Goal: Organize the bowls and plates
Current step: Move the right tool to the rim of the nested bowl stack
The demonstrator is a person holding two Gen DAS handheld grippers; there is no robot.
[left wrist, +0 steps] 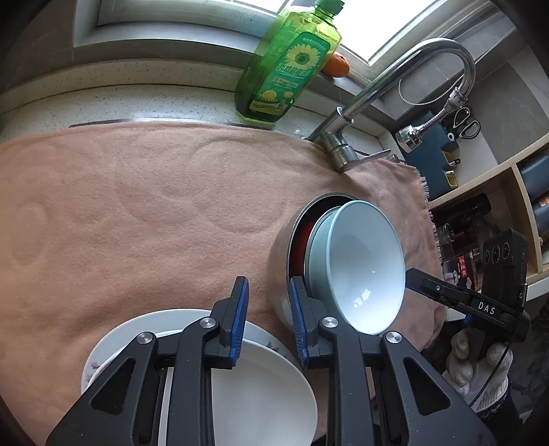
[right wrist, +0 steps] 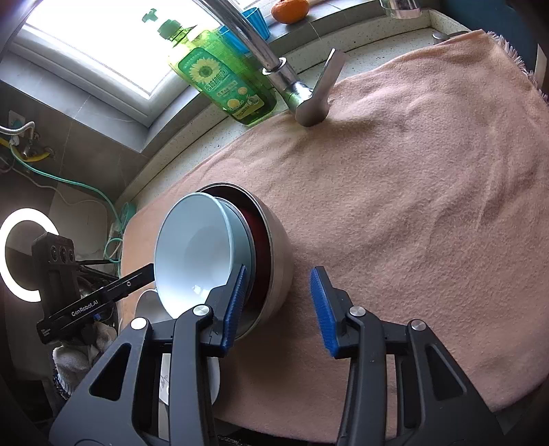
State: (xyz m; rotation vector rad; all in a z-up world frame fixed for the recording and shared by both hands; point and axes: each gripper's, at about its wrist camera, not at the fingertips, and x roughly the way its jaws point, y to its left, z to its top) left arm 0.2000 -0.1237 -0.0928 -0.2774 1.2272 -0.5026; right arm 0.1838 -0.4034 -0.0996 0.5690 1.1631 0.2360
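Beside nested bowls (right wrist: 192,254), bare towel (right wrist: 429,192)

Four nested bowls (left wrist: 363,260), two stacked plates (left wrist: 267,387), one bottle (left wrist: 291,65).

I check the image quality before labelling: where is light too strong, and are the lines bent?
Left wrist view: window overexposed, small glare inside the pale bowl, countertop edge curved by the fisheye. Right wrist view: window blown out white, ring light glowing at the left, dark corners; the towel stays sharp.
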